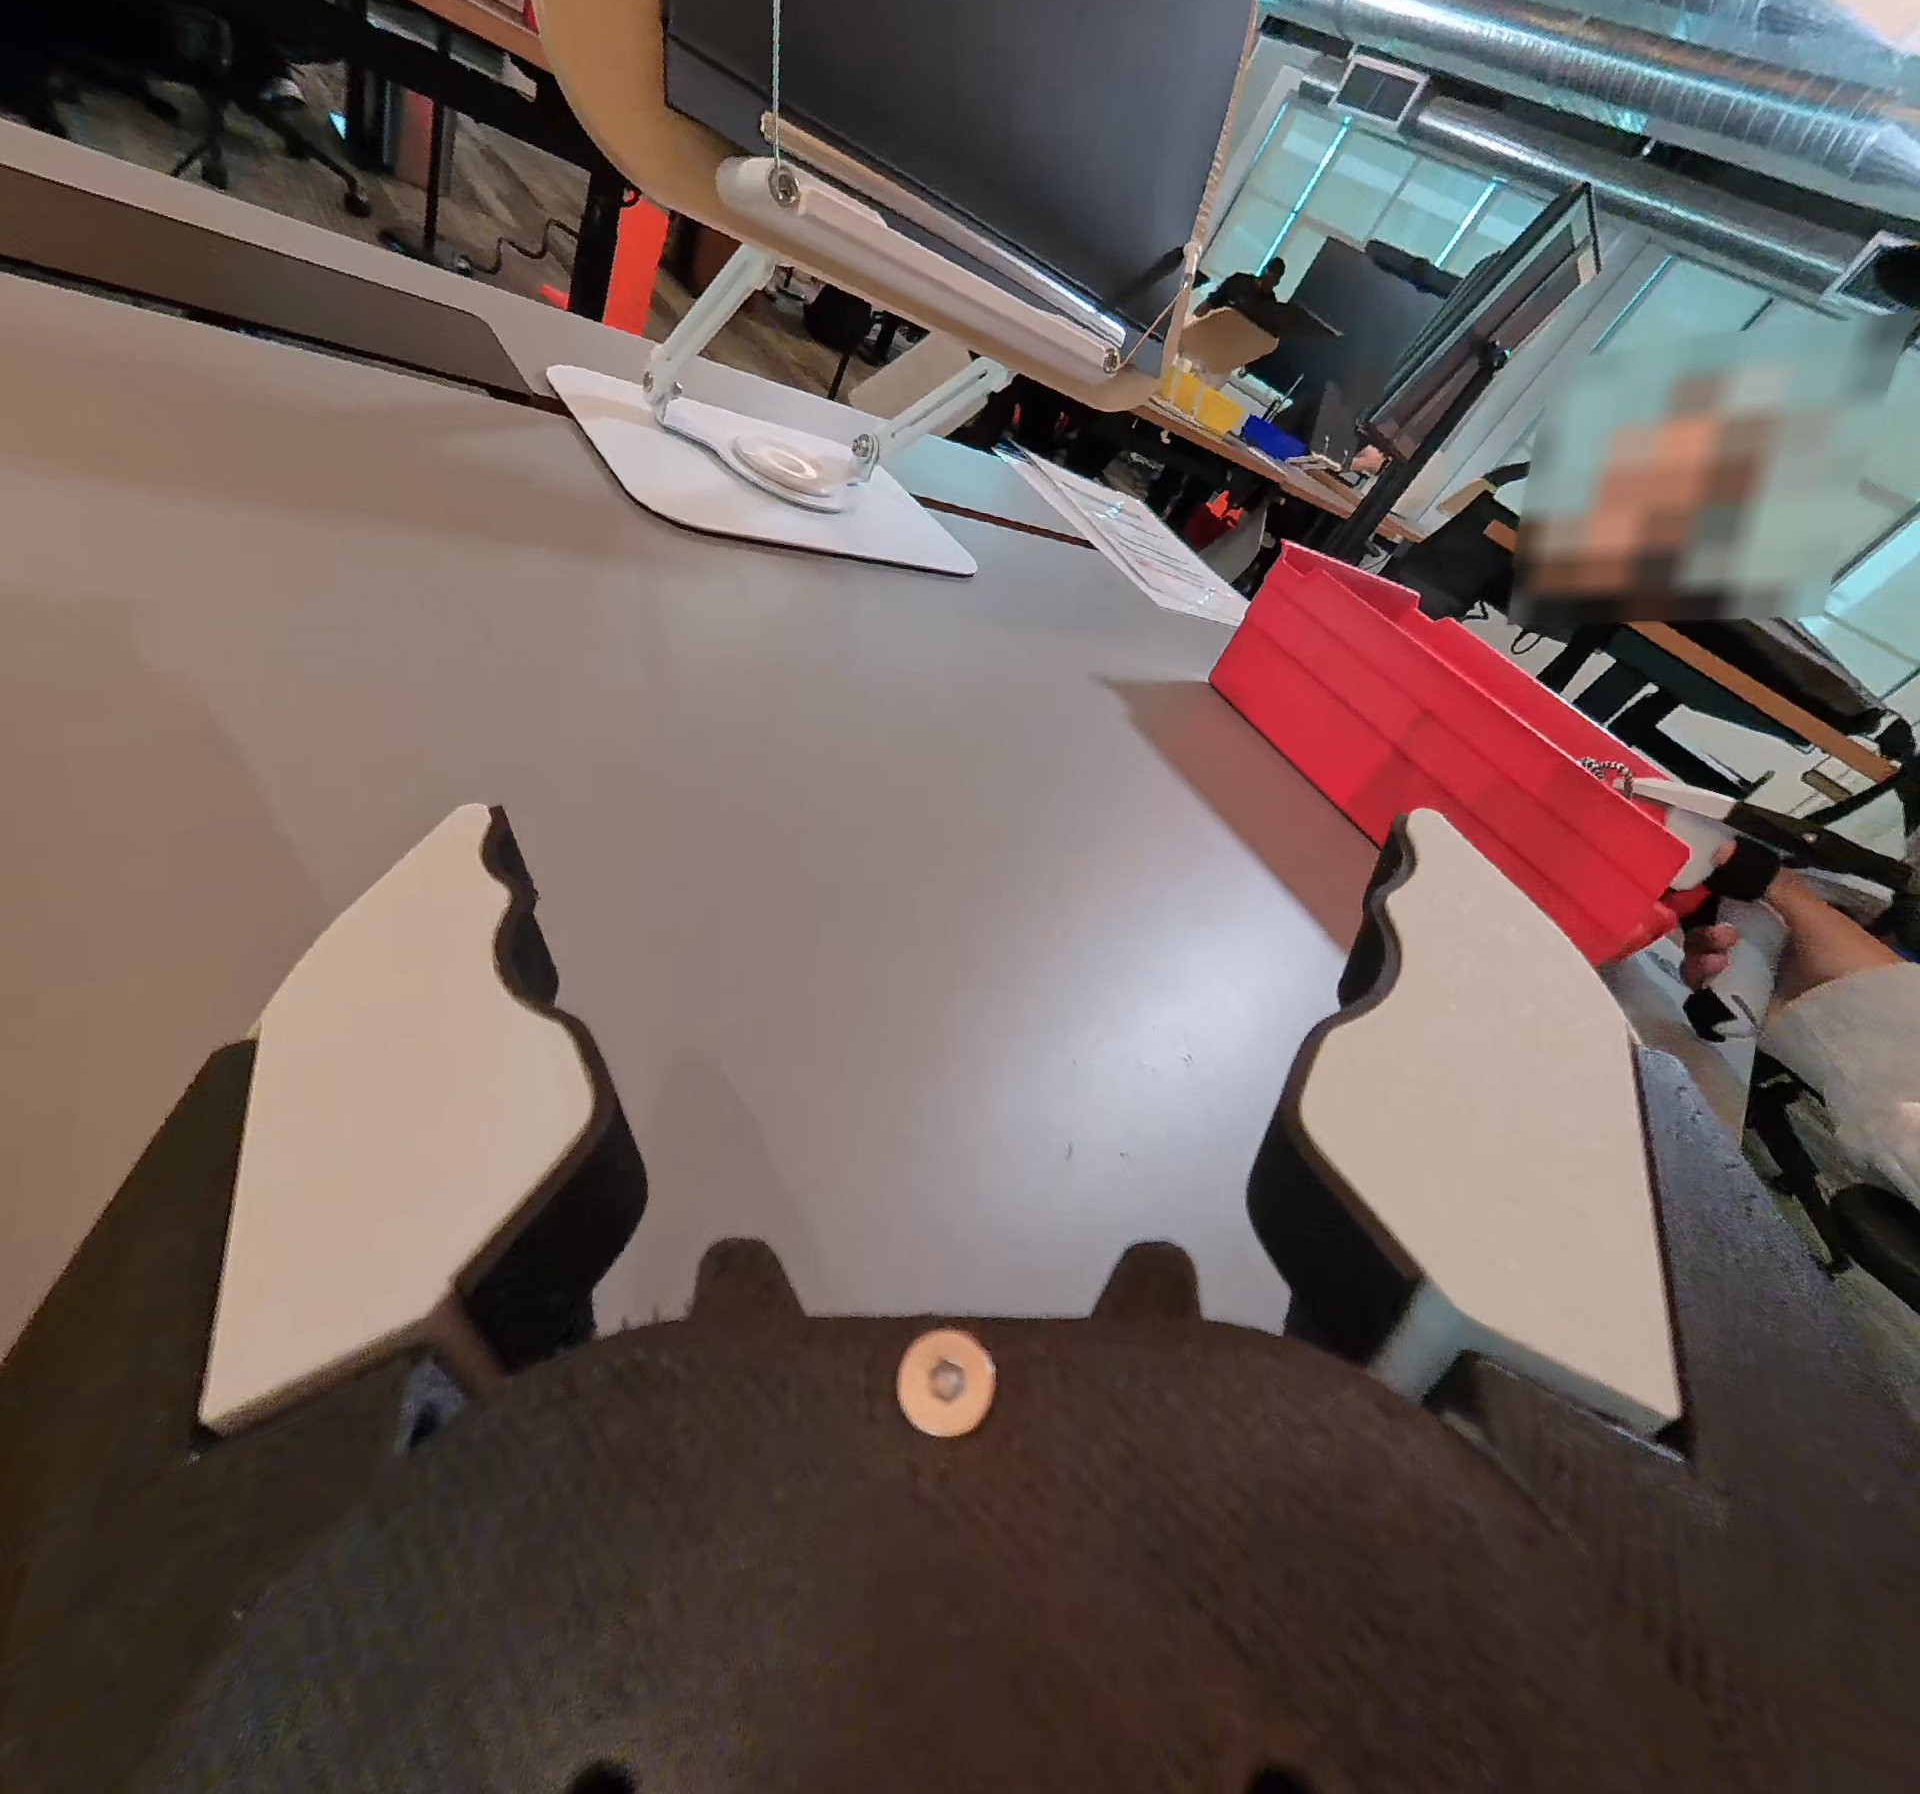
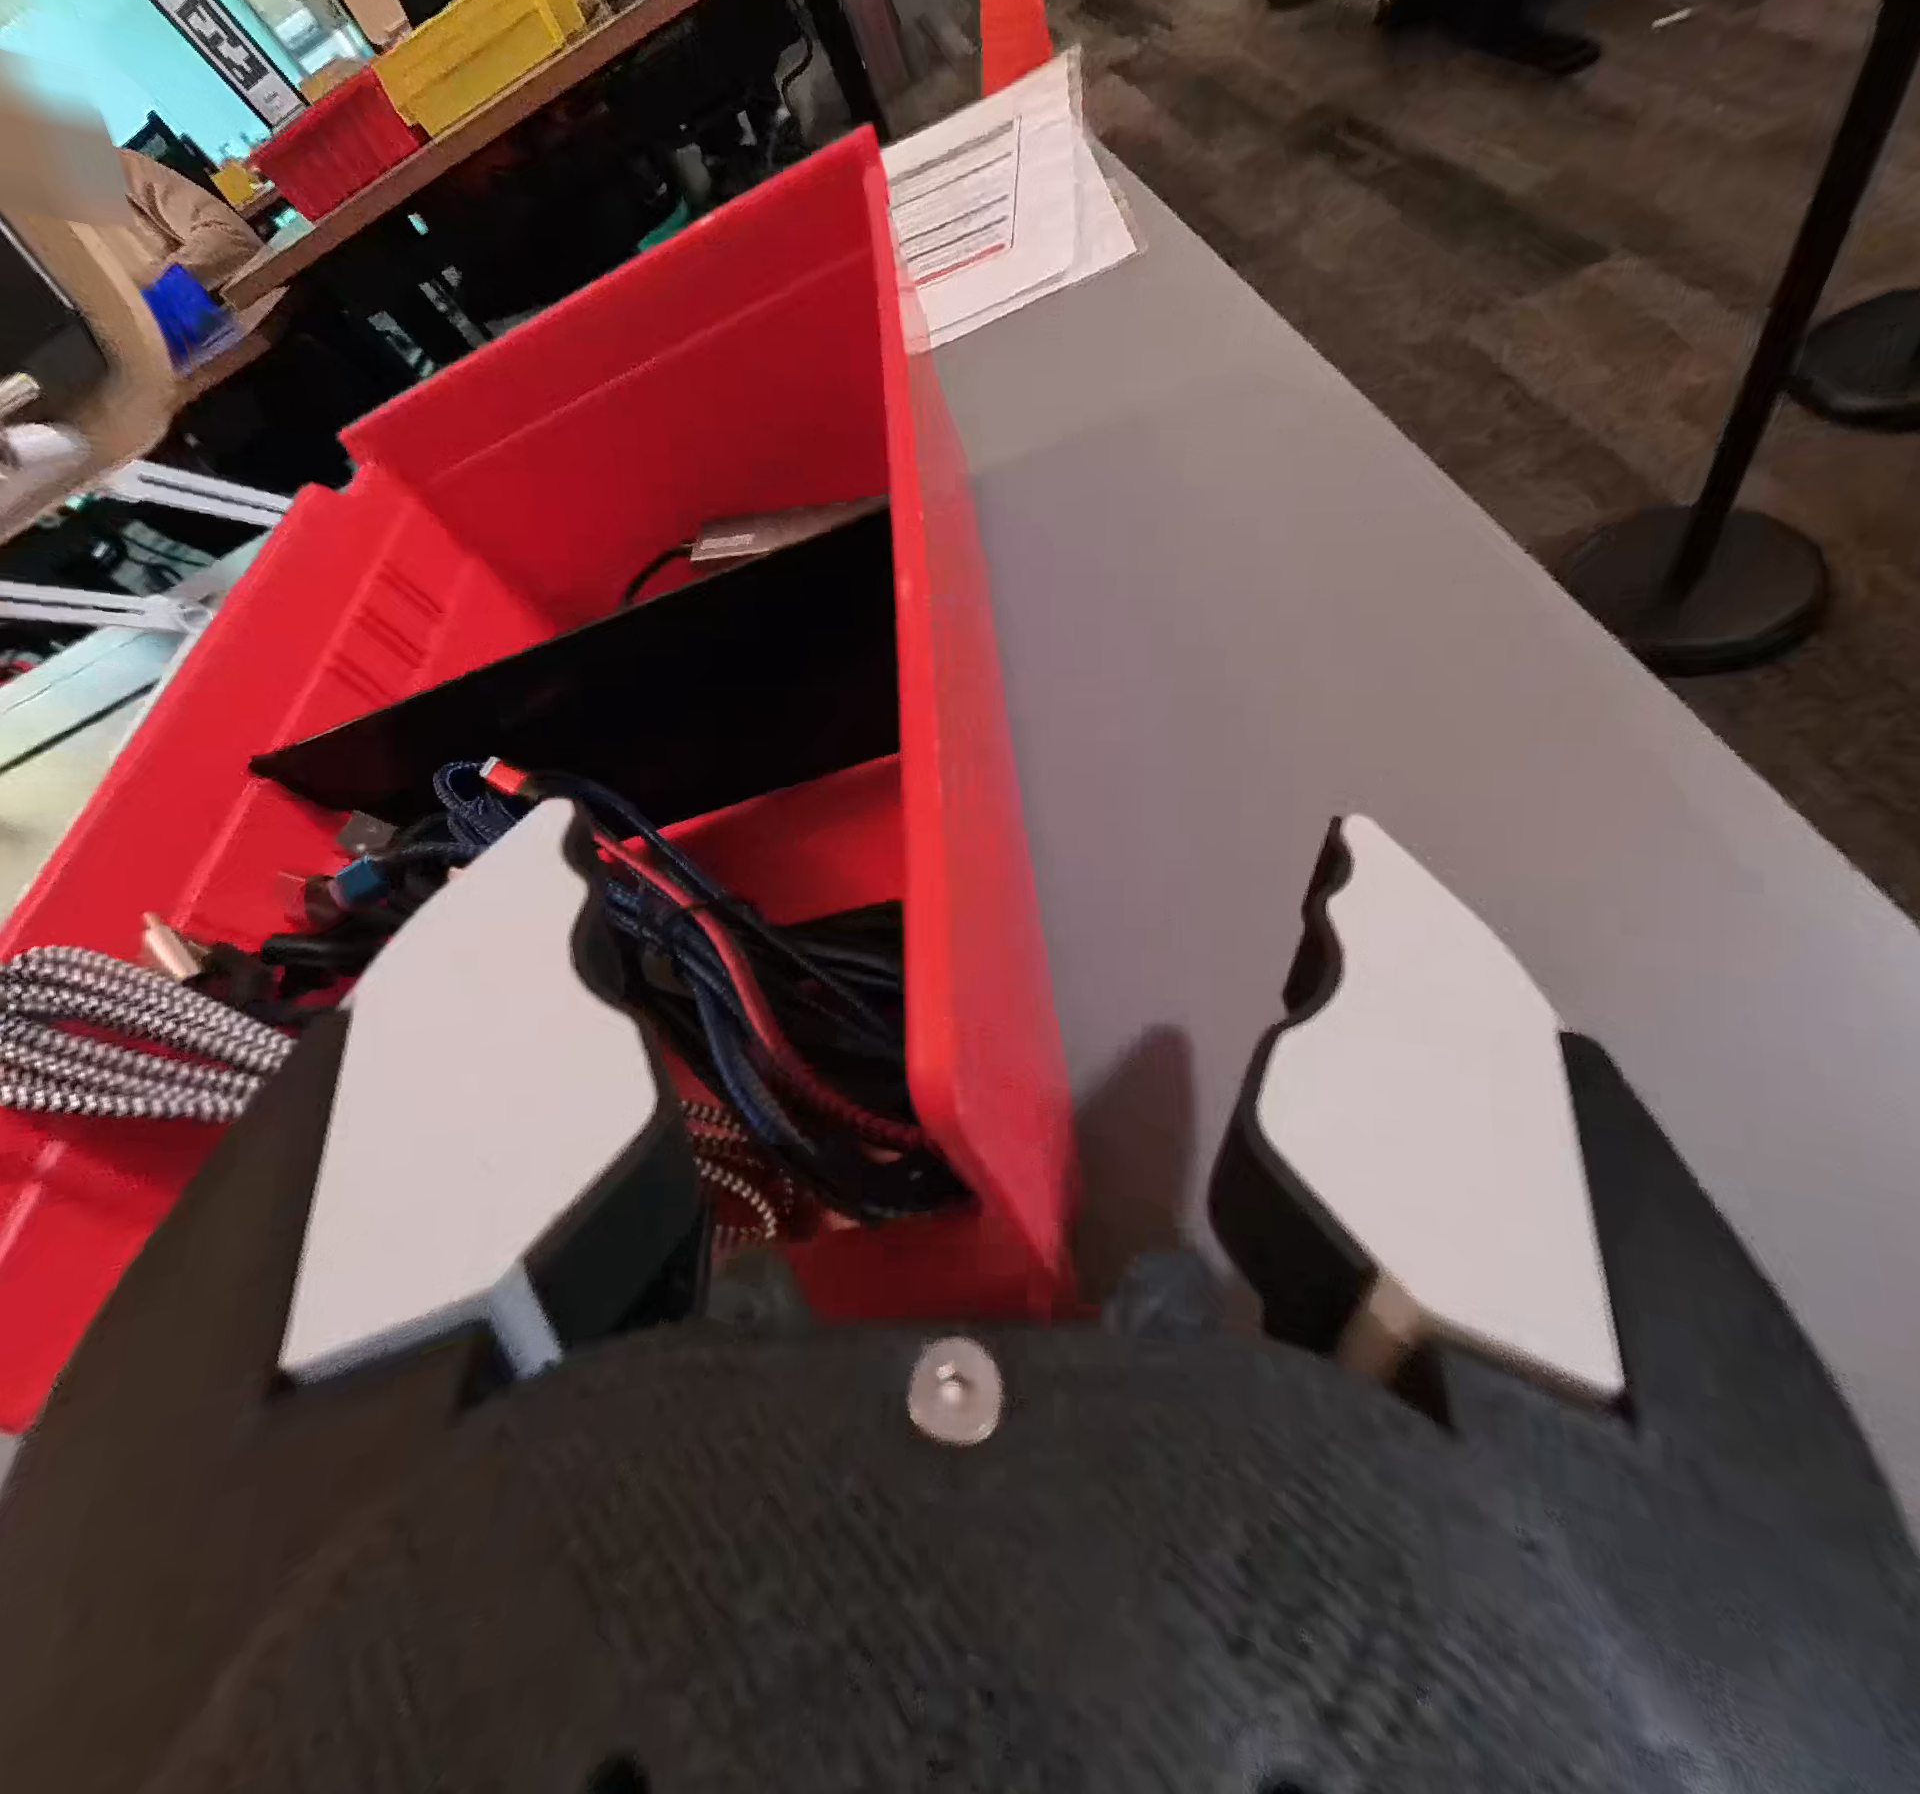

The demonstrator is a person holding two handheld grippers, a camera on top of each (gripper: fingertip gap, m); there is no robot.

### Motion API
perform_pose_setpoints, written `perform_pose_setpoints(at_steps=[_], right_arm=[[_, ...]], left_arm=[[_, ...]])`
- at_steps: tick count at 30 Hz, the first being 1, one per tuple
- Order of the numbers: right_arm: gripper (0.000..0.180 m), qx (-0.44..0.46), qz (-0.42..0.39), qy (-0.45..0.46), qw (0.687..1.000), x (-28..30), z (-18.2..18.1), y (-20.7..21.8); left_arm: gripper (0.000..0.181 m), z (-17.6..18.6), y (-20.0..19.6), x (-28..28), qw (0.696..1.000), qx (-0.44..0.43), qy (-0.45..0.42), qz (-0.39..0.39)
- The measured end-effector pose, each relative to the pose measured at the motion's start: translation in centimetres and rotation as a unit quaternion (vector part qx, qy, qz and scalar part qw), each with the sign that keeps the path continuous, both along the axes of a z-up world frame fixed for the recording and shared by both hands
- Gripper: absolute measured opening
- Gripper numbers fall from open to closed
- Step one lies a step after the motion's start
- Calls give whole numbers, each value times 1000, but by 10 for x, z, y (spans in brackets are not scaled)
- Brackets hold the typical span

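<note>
The left gripper (image 1: 940,845) is held low over the smooth grey surface (image 1: 831,809), its jaws spread wide with nothing between them and only bare surface beneath. At 12 o'clock from it a white metal folding stand (image 1: 769,477) is seen resting on the surface, carrying a dark flat panel (image 1: 966,61) tilted back above it. At 2 o'clock a red plastic bin (image 1: 1434,736) stands on the surface, well apart from the left gripper, and beyond it a white printed sheet in a clear sleeve (image 1: 1132,539) lies flat. At 3 o'clock the other gripper and part of a person's hand (image 1: 1714,944) are glimpsed at the bin's near end. The right gripper (image 2: 951,840) is poised at the near end of the red plastic bin (image 2: 935,705), its jaws also wide apart and holding nothing; the bin's right wall is straddled, one finger over the inside and the other over the grey surface (image 2: 1299,549) outside. Under the inner finger a tangle of braided cables in blue, red and black (image 2: 748,996) fills the near compartment, and a black-and-white braided cable (image 2: 114,1027) lies at 9 o'clock. A black divider panel (image 2: 644,695) crosses the bin at 11 o'clock. The same printed sheet (image 2: 997,196) is seen at 12 o'clock past the bin.
</note>
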State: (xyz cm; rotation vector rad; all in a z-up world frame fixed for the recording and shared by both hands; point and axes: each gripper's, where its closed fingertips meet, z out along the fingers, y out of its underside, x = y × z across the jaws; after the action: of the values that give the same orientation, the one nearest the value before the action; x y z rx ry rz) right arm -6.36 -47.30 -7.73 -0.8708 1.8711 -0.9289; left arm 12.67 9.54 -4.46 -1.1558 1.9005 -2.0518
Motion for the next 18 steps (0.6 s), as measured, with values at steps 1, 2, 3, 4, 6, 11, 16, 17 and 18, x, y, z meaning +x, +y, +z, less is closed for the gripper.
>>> perform_pose_setpoints(at_steps=[1, 2, 3, 4, 6, 11, 16, 17, 18], right_arm=[[126, 17, 3, 1, 1000, 2, -3, 0], [124, 32, 5, 1, 999, 4, -6, 0], [120, 45, 3, -1, 999, 4, -7, -1], [112, 55, 0, -7, 998, 5, -7, -2], [88, 74, 2, -25, 997, 7, -5, -2], [34, 87, 35, -31, 995, 10, -3, 5], [24, 69, 24, -26, 997, 8, -2, 3], [23, 68, 22, -29, 997, 8, -2, 2], [21, 67, 21, -30, 997, 7, -2, 3]], left_arm=[[148, -1, 0, -1, 1000, 3, 2, 0], [148, -3, 1, -2, 1000, 6, 2, -2], [148, -4, 1, -3, 1000, 8, 4, -4], [148, -4, 1, -5, 1000, 8, 6, -6], [147, -4, 2, -8, 1000, 9, 6, -10], [146, -4, 4, -12, 1000, 13, 5, -12], [146, -2, 3, -11, 1000, -6, 12, -16], [145, -2, 3, -11, 1000, -9, 12, -16], [145, 0, 3, -10, 1000, -10, 9, -15]])
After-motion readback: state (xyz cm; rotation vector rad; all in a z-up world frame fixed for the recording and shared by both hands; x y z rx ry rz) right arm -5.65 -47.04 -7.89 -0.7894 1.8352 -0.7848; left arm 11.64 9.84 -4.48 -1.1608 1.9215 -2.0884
